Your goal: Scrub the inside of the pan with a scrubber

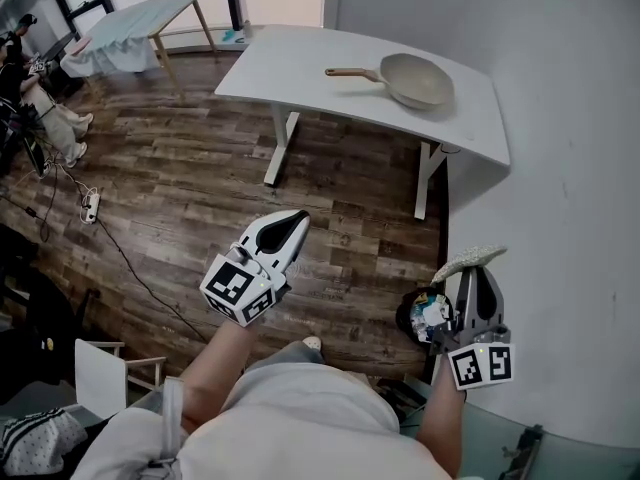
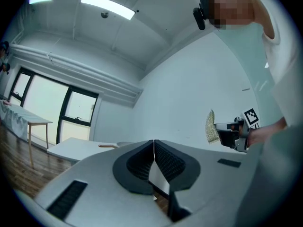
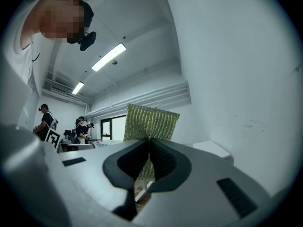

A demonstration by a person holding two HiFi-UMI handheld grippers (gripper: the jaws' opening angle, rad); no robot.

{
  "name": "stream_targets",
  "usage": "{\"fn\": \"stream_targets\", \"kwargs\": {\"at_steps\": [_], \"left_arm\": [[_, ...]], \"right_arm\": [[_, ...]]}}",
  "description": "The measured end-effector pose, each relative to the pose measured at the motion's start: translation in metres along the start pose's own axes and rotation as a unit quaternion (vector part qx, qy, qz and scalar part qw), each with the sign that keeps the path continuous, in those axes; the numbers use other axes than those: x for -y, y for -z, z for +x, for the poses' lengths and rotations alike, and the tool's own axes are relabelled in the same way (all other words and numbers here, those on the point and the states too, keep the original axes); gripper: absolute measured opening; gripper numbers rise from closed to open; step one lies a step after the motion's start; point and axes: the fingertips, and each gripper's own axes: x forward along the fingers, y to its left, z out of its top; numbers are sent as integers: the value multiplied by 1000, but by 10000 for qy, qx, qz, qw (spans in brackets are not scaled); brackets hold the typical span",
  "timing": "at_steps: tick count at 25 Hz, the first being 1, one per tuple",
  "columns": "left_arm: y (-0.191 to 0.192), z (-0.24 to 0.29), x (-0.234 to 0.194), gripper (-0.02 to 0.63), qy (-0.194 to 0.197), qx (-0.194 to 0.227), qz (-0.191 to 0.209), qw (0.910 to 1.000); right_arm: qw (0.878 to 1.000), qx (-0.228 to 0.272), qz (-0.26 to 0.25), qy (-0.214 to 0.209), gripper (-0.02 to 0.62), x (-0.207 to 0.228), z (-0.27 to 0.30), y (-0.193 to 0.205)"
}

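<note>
Left tool is out in front of me, pointing level toward the white desk. Its jaws are pressed right together with nothing between them; its own view shows the two dark pads meeting in one thin line. Right tool sits low on my right, close beside the white wall, and it is clamped on the scrubber. In the right gripper view the scrubber is a flat, yellow-green woven pad, pinched at its lower edge and standing upright above the jaws (a firm pinch, from the look of it). The left gripper view catches the same thing from the side: the pad sticks up from the tip of the right tool.

The pan is on the desk, toward its right end. It is pale grey-beige and upright, and its wooden handle points left along the desktop. It is well apart from both tools, with a stretch of dark wooden floor between us. The scrubber is nowhere near touching it.

Off to the far left is a second desk with a pale cloth over it. People sit at the left edge, and a power strip lies on the floor boards with its cable trailing.
</note>
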Motion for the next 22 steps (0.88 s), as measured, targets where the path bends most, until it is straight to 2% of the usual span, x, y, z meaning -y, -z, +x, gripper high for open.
{"fn": "stream_targets", "kwargs": {"at_steps": [11, 22], "left_arm": [[2, 21, -27, 15, 129, -99, -56, 9999], [2, 24, -38, 15, 10, -61, -168, 9998]], "right_arm": [[9999, -98, 3, 79, 21, 4, 32, 4], [9998, -221, 6, 0, 21, 11, 49, 8]]}}
